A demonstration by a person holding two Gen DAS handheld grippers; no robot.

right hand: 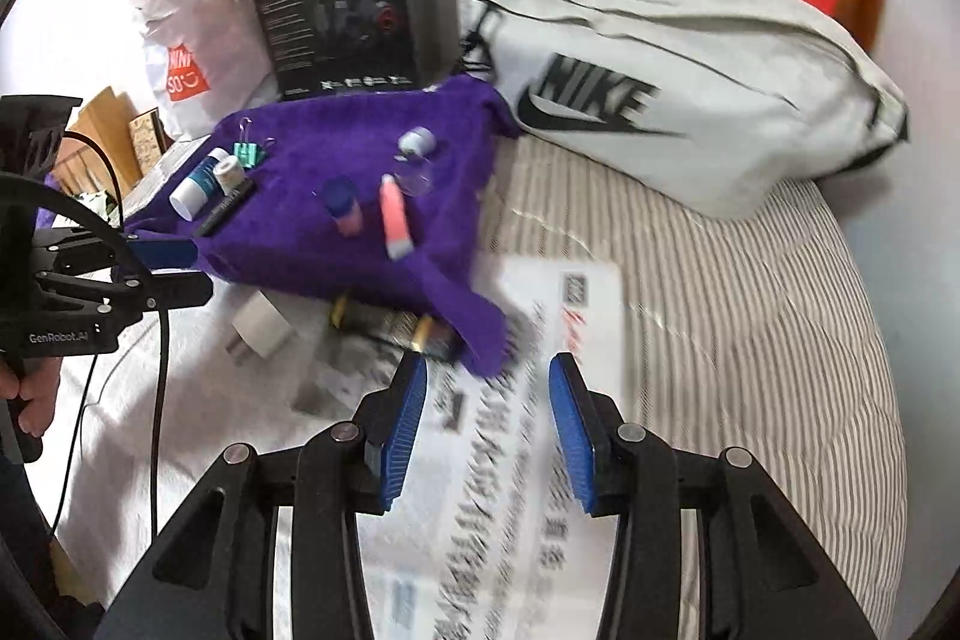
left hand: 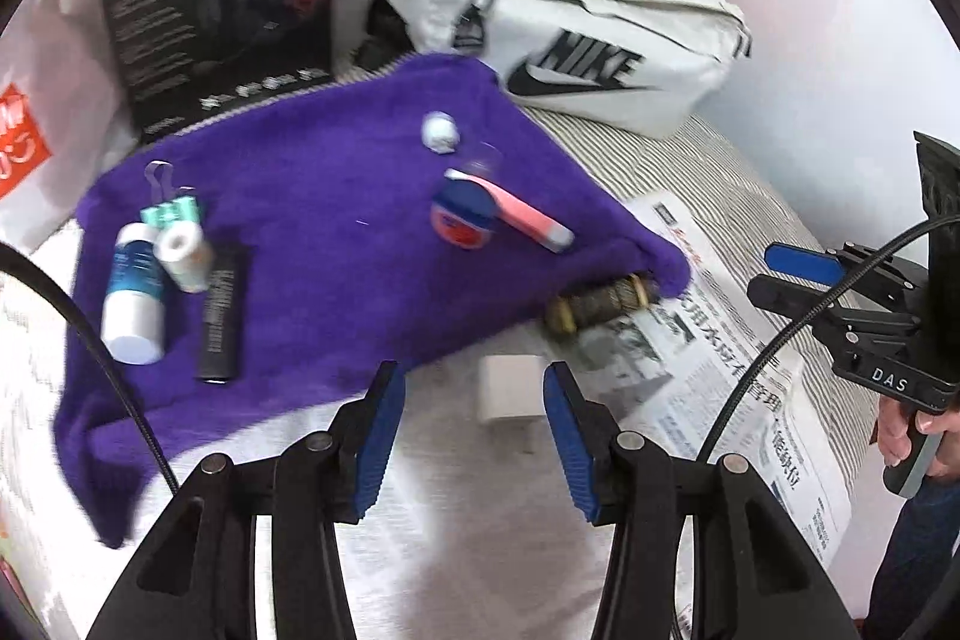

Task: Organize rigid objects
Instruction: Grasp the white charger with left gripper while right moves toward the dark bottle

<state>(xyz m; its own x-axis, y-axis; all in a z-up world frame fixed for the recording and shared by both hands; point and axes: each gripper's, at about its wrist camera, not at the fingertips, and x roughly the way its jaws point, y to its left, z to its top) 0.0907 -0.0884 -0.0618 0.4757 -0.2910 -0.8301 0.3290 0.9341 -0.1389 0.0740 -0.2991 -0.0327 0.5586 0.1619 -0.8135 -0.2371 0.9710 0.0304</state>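
Beside the purple towel point(left hand: 312, 244), both grippers, left point(left hand: 474, 436) and right point(right hand: 487, 427), gaping empty near the white charger point(left hand: 510, 394).

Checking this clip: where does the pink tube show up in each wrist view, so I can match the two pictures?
Left wrist: pink tube lies right of centre on the purple towel, against the blue-capped jar.
Right wrist: pink tube sits upper centre on the towel, just right of that jar.
Shared landmark: the white Nike bag behind the towel.
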